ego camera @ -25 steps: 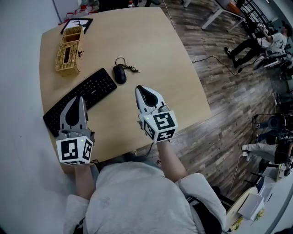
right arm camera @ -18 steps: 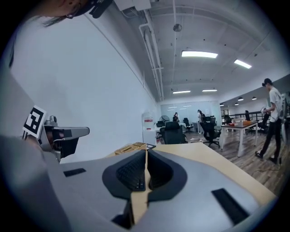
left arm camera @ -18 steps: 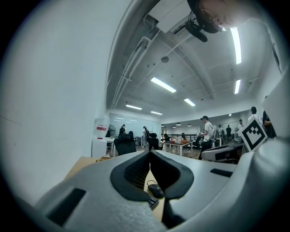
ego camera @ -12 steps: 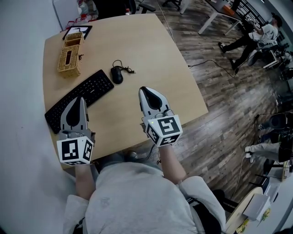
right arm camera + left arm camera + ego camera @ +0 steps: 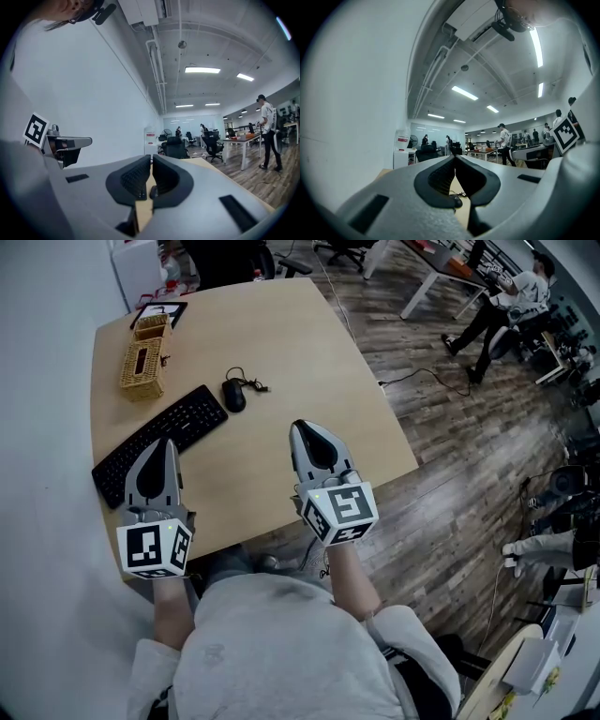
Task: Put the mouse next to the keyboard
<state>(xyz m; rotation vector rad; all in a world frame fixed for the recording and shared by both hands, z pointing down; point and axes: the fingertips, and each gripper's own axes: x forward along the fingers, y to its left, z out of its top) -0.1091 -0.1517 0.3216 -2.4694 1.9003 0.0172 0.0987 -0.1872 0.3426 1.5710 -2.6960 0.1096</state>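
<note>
A black wired mouse [image 5: 232, 395] lies on the wooden table [image 5: 281, 334], just right of the far end of a black keyboard [image 5: 159, 442], its cable curled behind it. Nothing holds it. My left gripper [image 5: 162, 442] hovers over the keyboard's near part, jaws shut and empty. My right gripper [image 5: 302, 427] hangs over bare table near the front edge, well short of the mouse, shut with nothing in it. In the left gripper view the jaws [image 5: 454, 157] meet at the tips, and the mouse [image 5: 457, 201] shows low in the gap behind them. The right gripper [image 5: 151, 157] is likewise pressed together.
Two wicker baskets [image 5: 141, 364] and a framed card [image 5: 159, 307] stand at the table's far left. The table's right edge drops to a wood floor [image 5: 450, 427]. People and office chairs are at desks far behind. A white wall runs along the left.
Both grippers stay shut and nearly still, the right one drifting slightly toward me. The mouse and keyboard have not moved on the table; only the head view has shifted.
</note>
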